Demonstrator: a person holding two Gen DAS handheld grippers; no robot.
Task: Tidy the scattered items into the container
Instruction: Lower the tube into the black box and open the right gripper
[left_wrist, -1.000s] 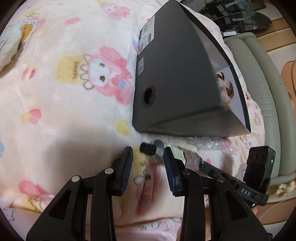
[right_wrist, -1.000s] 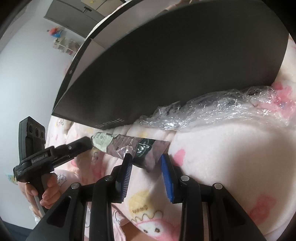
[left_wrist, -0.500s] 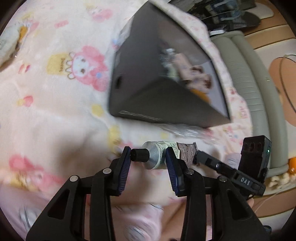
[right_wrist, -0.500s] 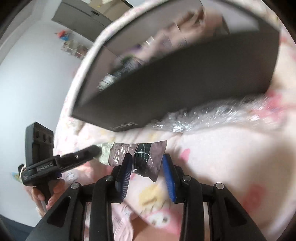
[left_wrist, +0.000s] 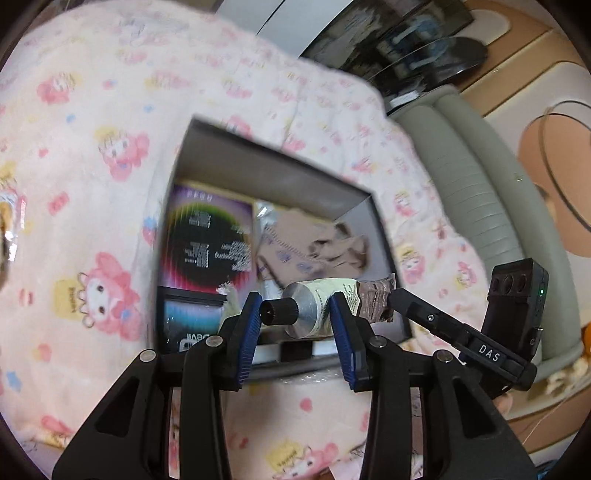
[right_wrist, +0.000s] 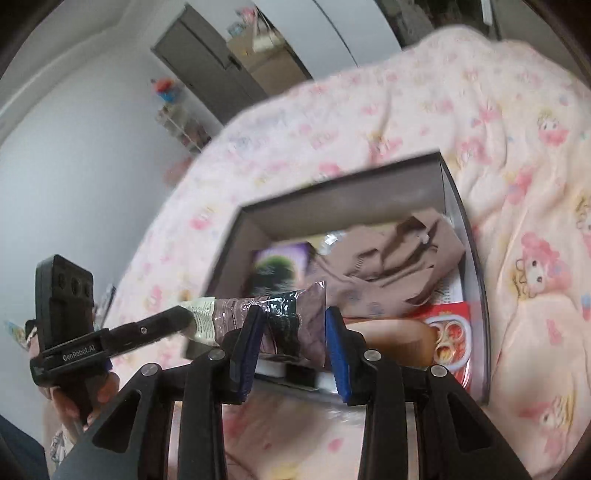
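Above the open box (left_wrist: 380, 236), already stocked with packets and a brown cloth (right_wrist: 391, 266), both grippers — left gripper (left_wrist: 295, 314), right gripper (right_wrist: 291, 328) — clamped on one tube (left_wrist: 325, 306), awaiting drop-in

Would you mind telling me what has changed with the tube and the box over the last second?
The tube lay on the blanket beside the box; now both grippers hold it up over the open box, the left gripper at the cap end, the right gripper on the crimped end. The box's inside has come into view. The box itself stays on the blanket, and its contents look unmoved.
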